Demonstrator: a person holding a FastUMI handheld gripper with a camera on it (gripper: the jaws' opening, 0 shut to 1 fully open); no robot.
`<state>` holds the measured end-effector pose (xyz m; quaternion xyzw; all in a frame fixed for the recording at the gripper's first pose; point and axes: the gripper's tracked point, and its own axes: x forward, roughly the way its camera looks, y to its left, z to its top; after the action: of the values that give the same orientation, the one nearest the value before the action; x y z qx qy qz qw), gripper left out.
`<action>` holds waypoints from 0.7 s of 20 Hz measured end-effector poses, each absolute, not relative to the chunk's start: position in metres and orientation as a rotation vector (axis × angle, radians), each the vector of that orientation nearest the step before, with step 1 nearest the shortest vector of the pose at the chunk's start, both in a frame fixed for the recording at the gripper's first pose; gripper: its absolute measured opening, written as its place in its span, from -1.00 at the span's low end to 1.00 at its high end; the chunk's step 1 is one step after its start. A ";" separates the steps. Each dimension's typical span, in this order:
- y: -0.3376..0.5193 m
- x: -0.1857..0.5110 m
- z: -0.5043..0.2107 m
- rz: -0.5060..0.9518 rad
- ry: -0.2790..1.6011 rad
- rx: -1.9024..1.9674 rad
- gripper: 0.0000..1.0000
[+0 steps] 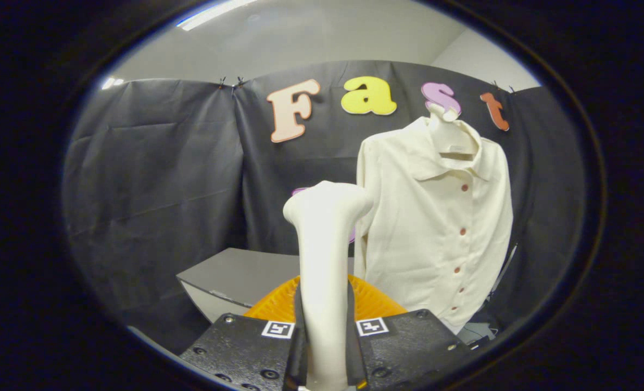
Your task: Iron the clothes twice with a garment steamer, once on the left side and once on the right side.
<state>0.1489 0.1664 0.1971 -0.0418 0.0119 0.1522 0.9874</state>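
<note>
1. Gripper view, with the garment steamer (326,260) taken as the landmark. It stands upright between the two fingers, its pale handle rising straight up and its wider head at the top.
2. Left of the steamer: black cloth wall (153,179), creased, hanging from clips along its top edge. A grey ceiling with a light strip shows above it.
3. Lower left of the steamer, and behind it: a grey table (235,277), one corner pointing toward the camera, the top bare where it is visible.
4. At the steamer itself: gripper (326,339) clamped on the handle, one finger pressing each side of the shaft. An orange ribbed part (376,304) sits just behind the handle at the fingers' base.
5. Right of the steamer, and beyond it: a cream button-up shirt (436,228) hanging on a white hanger or stand, its neck post visible in the open collar. Placket closed, a row of small reddish buttons running down the front.
6. The steamer head is near the shirt's nearer sleeve; whether it touches the cloth cannot be told.
7. Right of the shirt: more of the cloth wall, and a small pale object low down by the hem, too unclear to identify.
</note>
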 end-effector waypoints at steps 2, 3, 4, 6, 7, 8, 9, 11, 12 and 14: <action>0.146 0.152 0.204 0.276 0.010 -0.074 -0.46; 0.137 0.157 0.206 0.260 0.008 -0.067 -0.46; 0.128 0.163 0.207 0.242 0.010 -0.064 -0.46; 0.115 0.179 0.209 0.214 0.009 -0.062 -0.45; 0.109 0.188 0.209 0.199 0.013 -0.065 -0.45; 0.105 0.195 0.212 0.191 0.010 -0.059 -0.45; 0.103 0.202 0.216 0.188 0.004 -0.045 -0.45; 0.096 0.215 0.225 0.177 -0.010 -0.029 -0.46; 0.092 0.221 0.231 0.169 -0.023 -0.025 -0.45; 0.082 0.232 0.240 0.151 -0.044 -0.020 -0.45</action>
<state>0.2319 0.0823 0.2403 -0.0100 -0.0220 0.0755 0.9969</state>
